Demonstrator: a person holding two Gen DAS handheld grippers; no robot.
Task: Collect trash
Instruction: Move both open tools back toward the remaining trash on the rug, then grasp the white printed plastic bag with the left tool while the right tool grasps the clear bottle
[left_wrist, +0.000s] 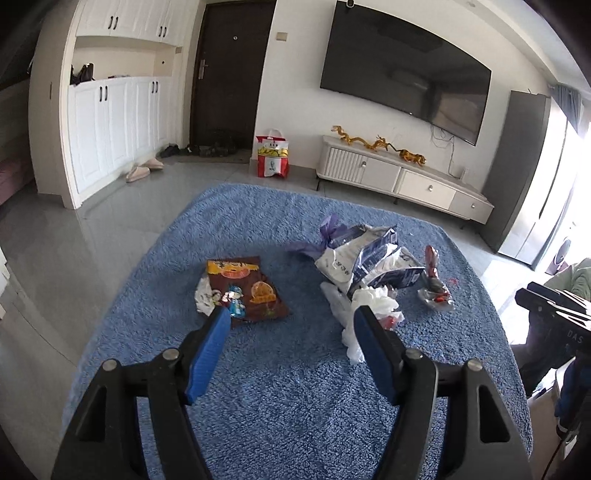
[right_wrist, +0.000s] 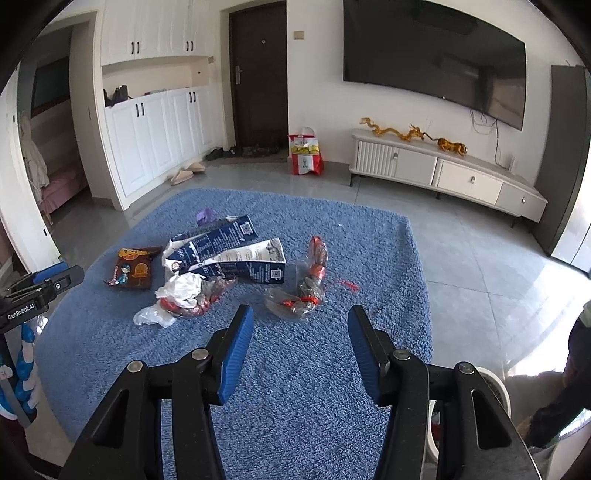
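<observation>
Both grippers hover over the blue shag rug (left_wrist: 280, 406), nothing between the jaws. Left gripper (left_wrist: 291, 315): jaws spread wide, empty. Right gripper (right_wrist: 301, 314): jaws apart, narrower gap, empty.

Trash is on the rug, clustered mid-rug. Left wrist view:
- brown snack wrapper (left_wrist: 245, 291) at 11 o'clock off the left gripper tips, flat, just beyond the left pad
- crumpled white plastic bag (left_wrist: 369, 302) at 1 o'clock, touching the blue-white carton pile (left_wrist: 369, 258) behind it
- purple scrap (left_wrist: 328, 229) at the far edge of the pile

Right wrist view:
- clear wrapper w/ red print (right_wrist: 306, 291) at 12 o'clock, just ahead of the right gripper tips
- red string bit (right_wrist: 345, 285) beside it, 1 o'clock

White bin rim (right_wrist: 495, 384) sits at 4 o'clock, off the rug.
</observation>
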